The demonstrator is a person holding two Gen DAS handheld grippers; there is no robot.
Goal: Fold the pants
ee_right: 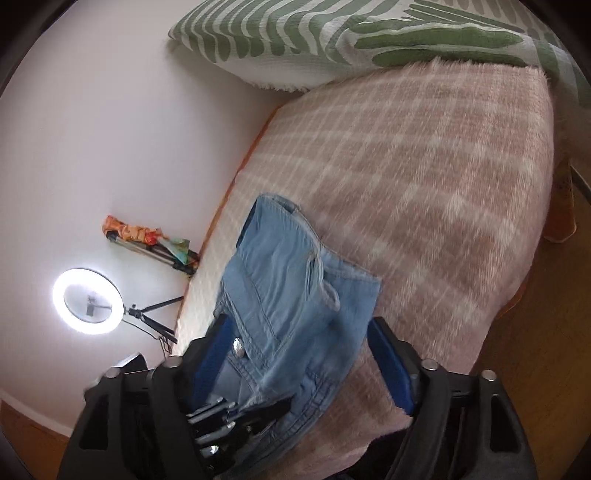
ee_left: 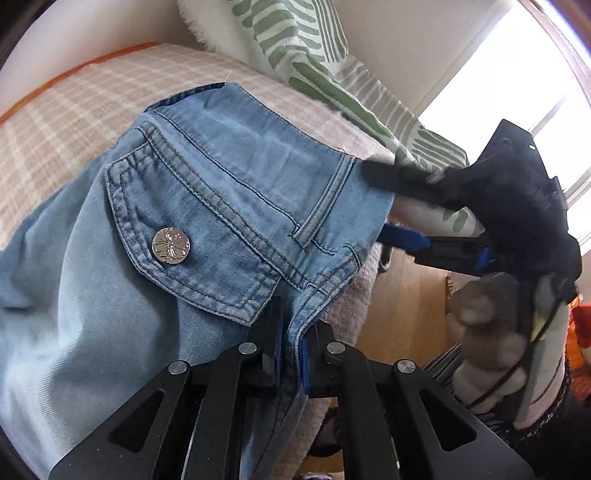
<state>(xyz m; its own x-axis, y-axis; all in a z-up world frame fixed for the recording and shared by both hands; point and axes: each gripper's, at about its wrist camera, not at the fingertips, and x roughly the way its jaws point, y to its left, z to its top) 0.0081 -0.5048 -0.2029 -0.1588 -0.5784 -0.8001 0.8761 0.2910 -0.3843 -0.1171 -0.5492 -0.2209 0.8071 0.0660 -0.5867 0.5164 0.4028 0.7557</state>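
Left gripper (ee_left: 290, 341): nearest in its own view, fingers pressed together on the waist edge of the jeans (ee_left: 184, 221), just below the pocket flap.
Jeans: light blue denim, lying on the pink checked blanket (ee_left: 66, 122); a metal button (ee_left: 171, 245) with a flower pattern sits on the flap.
Right gripper (ee_right: 299, 354): fingers spread either side of the waistband, one above and one below the cloth; contact looks likely, but the blur leaves it uncertain.
Green-striped pillow (ee_right: 314, 33): beyond the jeans, at the blanket's far end.
Ring light (ee_right: 88, 301): on a tripod by the white wall, left of the bed.
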